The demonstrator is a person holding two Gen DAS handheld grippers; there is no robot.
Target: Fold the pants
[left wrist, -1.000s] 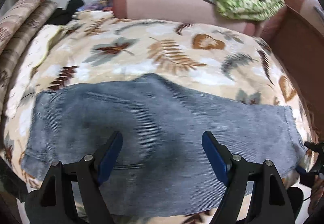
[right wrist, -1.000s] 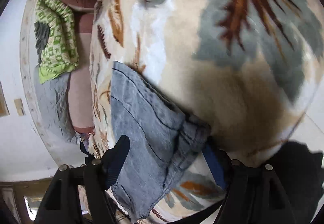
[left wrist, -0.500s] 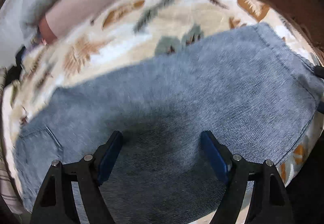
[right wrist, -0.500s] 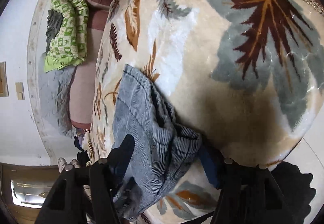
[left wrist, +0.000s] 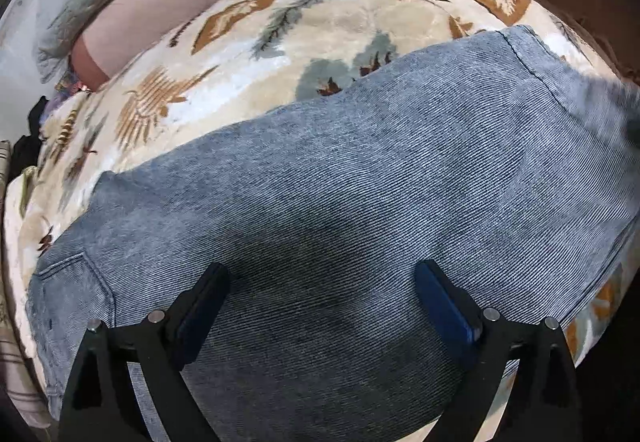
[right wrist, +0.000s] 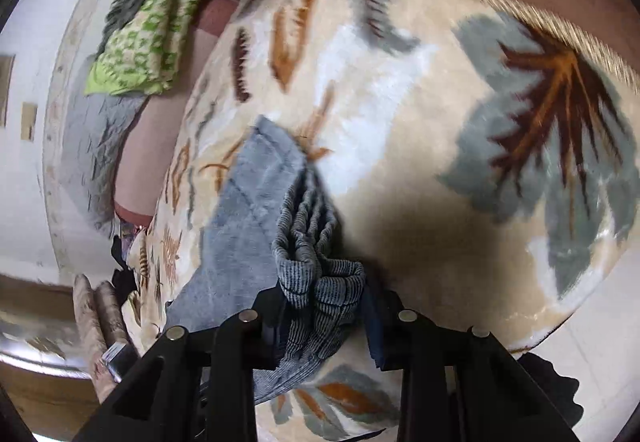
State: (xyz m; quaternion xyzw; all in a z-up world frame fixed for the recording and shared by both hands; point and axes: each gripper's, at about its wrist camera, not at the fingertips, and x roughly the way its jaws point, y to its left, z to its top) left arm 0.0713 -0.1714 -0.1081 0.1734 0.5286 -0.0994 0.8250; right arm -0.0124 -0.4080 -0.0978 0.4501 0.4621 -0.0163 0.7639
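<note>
Since a second ago the right hand-held gripper (right wrist: 320, 306) has pinched its jaws tighter, bunching the cuff end of the pants (left wrist: 360, 226) into ribbed folds low in the middle of its frame. The blue-grey corduroy pants lie flat across the leaf-print blanket (left wrist: 352, 18) on the bed, filling the centre and lower frame in the left view; a pocket seam shows at lower left. The left hand-held gripper (left wrist: 320, 290) hangs over them, jaws spread wide, holding nothing.
</note>
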